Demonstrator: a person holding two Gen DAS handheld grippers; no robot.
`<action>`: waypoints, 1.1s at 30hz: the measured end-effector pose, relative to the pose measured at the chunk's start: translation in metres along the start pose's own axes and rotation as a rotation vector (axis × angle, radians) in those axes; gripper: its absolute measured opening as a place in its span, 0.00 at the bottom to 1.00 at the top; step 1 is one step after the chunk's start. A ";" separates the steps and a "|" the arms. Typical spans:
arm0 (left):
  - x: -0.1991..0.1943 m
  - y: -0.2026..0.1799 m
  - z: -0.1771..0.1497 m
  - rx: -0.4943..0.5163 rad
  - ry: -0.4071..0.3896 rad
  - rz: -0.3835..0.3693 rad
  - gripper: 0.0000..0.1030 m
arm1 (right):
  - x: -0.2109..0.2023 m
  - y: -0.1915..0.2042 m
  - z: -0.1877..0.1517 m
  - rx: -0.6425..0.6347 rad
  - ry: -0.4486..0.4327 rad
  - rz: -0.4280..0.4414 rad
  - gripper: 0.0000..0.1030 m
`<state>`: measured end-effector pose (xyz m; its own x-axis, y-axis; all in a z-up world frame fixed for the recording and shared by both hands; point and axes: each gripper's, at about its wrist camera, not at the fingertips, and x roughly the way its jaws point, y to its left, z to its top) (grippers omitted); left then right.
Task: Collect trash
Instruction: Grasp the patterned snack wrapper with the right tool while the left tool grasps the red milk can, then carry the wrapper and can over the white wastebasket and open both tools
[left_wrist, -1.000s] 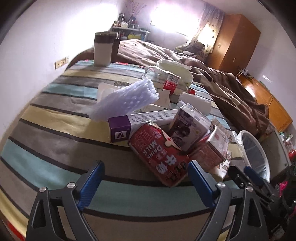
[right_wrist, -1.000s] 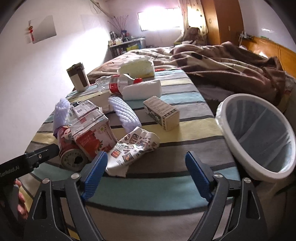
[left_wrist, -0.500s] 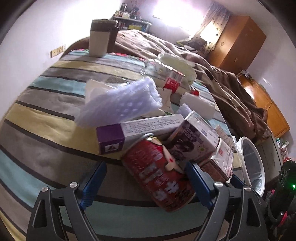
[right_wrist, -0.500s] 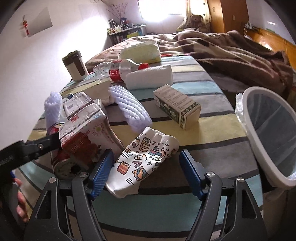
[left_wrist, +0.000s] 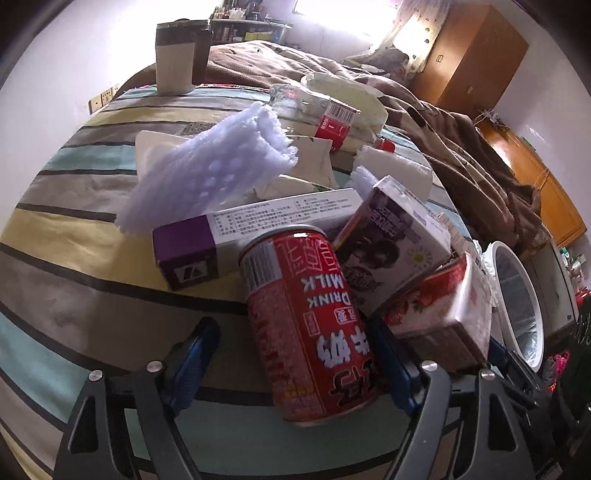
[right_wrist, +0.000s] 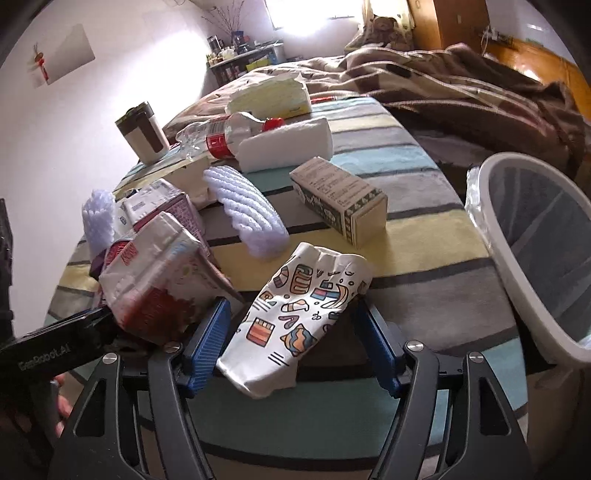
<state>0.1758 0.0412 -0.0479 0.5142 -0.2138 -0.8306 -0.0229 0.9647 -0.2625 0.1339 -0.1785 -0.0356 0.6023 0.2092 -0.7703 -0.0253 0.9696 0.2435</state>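
A red milk can (left_wrist: 310, 325) lies on the striped bed cover between the open fingers of my left gripper (left_wrist: 295, 360); the right pad is at the can's side, the left pad stands apart. Behind the can lie a purple-ended box (left_wrist: 236, 236), a dark carton (left_wrist: 391, 247) and a red-and-white carton (left_wrist: 447, 314). My right gripper (right_wrist: 295, 339) is open around a white printed pouch (right_wrist: 299, 314). The white bin (right_wrist: 546, 254) stands at the bed's right edge.
A lilac foam net (left_wrist: 218, 173), a second foam net (right_wrist: 247, 210), a beige box (right_wrist: 340, 199), a plastic bottle (right_wrist: 229, 136), a white roll (right_wrist: 284, 144), a tissue pack (right_wrist: 269, 96) and a brown-white tumbler (right_wrist: 142, 134) lie further back. A brown blanket (right_wrist: 461, 96) covers the far bed.
Both grippers have moved forward. The can now sits between the left fingers and the pouch between the right fingers. Both stay open.
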 end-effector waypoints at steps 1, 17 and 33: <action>-0.001 0.001 0.000 0.002 0.000 -0.001 0.78 | 0.000 -0.001 0.000 0.004 -0.004 0.001 0.69; -0.011 0.006 -0.011 0.043 -0.026 0.009 0.51 | -0.015 -0.015 -0.010 0.000 -0.058 0.030 0.37; -0.045 0.003 -0.029 0.052 -0.115 0.004 0.51 | -0.048 -0.023 -0.012 -0.004 -0.158 0.058 0.35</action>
<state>0.1276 0.0488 -0.0251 0.6089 -0.1939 -0.7692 0.0179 0.9728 -0.2310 0.0958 -0.2095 -0.0112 0.7175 0.2427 -0.6530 -0.0666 0.9569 0.2826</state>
